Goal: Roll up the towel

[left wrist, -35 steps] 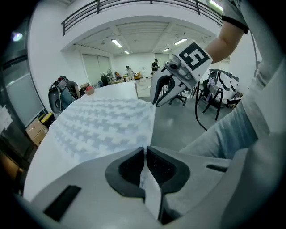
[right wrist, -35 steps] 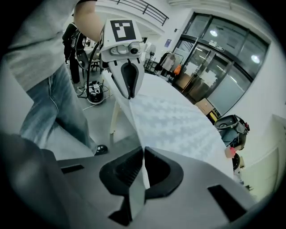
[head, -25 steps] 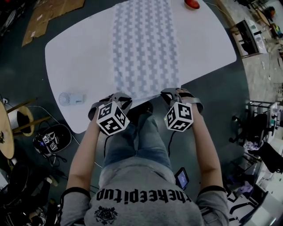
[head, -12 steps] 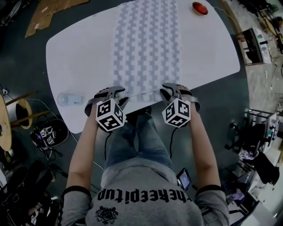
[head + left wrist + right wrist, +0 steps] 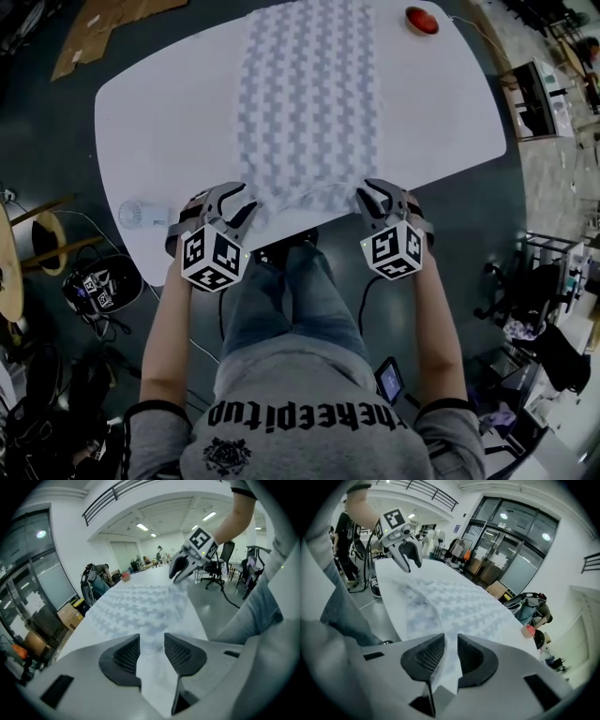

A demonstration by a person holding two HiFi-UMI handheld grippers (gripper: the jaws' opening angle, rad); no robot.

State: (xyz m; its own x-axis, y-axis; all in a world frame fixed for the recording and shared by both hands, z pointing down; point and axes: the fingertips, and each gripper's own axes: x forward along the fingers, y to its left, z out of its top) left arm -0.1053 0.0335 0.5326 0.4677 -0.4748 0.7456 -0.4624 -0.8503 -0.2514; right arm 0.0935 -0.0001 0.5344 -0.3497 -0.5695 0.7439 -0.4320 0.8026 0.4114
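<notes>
A grey-and-white checked towel (image 5: 309, 94) lies flat along the white table (image 5: 159, 122), and its near edge is slightly rumpled at the table's front. My left gripper (image 5: 234, 202) is at the towel's near left corner. Its jaws have just been opening and stand apart, with cloth (image 5: 151, 644) lying loose between the pads. My right gripper (image 5: 375, 199) is at the near right corner. Its jaws have also just been opening, to a narrower gap, with a fold of towel (image 5: 449, 653) between the pads. Each gripper shows in the other's view: the right gripper (image 5: 180, 569) and the left gripper (image 5: 408, 557).
A red object (image 5: 422, 19) sits at the table's far right end. A small white device (image 5: 141, 214) lies near the front left edge. My legs are under the table's front edge. Cardboard, cables and chairs stand on the floor around.
Both grippers have drawn back toward me and slightly outward, and their jaws have opened. The towel's near edge now looks more rumpled.
</notes>
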